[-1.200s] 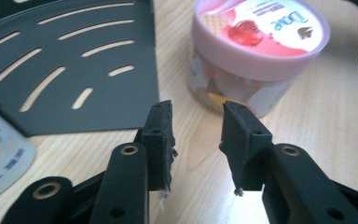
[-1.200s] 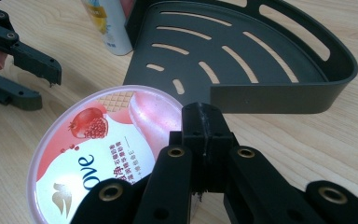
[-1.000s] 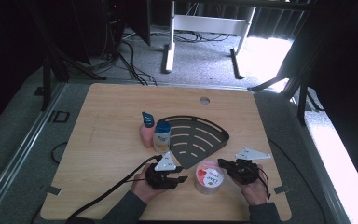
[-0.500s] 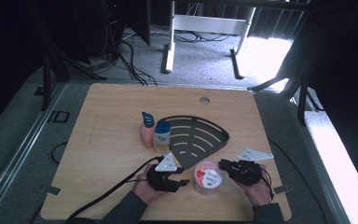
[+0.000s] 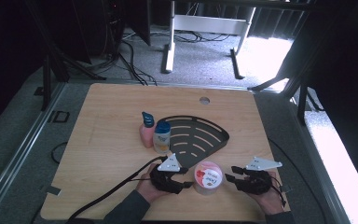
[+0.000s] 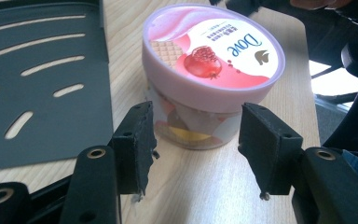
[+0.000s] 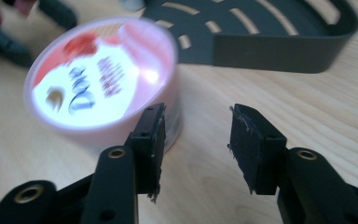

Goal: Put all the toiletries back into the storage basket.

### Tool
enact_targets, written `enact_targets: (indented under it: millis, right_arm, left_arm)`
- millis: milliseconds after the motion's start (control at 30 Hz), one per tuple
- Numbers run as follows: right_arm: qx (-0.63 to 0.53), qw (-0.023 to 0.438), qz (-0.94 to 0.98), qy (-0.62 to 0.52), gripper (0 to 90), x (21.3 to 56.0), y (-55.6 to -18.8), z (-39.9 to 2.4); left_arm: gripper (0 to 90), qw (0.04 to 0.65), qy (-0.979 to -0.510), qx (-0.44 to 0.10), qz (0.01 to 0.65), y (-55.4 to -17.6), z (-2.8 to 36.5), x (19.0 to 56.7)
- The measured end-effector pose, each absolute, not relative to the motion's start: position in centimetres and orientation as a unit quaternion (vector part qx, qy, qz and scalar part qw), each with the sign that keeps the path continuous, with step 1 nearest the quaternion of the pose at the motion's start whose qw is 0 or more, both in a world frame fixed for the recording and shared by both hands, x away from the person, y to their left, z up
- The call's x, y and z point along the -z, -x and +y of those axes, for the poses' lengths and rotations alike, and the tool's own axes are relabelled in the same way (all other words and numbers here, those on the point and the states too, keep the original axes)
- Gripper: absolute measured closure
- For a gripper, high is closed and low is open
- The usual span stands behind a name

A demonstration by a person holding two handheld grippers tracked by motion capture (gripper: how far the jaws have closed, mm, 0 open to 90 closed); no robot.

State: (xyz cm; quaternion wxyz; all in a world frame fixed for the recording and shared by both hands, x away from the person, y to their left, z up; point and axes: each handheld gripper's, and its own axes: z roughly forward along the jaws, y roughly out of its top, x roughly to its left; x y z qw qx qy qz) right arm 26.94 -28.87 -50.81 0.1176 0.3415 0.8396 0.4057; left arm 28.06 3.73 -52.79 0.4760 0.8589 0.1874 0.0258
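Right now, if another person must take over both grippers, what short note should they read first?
Left gripper: jaws open and just widening, tub in front of them, pads clear of it.
Right gripper: jaws just opened, nothing between them, tub beside its left jaw.
Pink Dove tub: upright on the table, lid on, between the two grippers, just in front of the black slotted tray.
Done: tub set down and released.
Left: probably moving it into the tray.

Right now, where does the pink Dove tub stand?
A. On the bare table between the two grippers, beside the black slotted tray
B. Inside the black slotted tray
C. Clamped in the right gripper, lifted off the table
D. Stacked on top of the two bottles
A: the Dove tub stands on the wooden table between the left gripper and right gripper, just outside the black slotted tray; neither gripper's fingers touch it.
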Motion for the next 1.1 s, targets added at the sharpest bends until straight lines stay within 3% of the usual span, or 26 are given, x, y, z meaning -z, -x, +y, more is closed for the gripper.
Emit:
enact_targets:
  millis: [267,567,1100]
  right_arm:
    - [-0.403,0.111,0.855,-0.306,46.5,51.1,-26.3,-28.8]
    - [-0.403,0.098,0.869,-0.268,45.9,51.4,-25.9,-28.4]
    - [-0.396,0.074,0.888,-0.223,35.5,52.3,-26.3,-27.0]
  left_arm:
    - [39.5,0.472,-0.864,-0.026,0.174,-28.0,2.8,53.1]
    - [38.4,0.464,-0.87,-0.025,0.164,-28.1,2.1,53.5]
    - [34.6,0.458,-0.875,-0.036,0.152,-28.4,1.4,54.4]
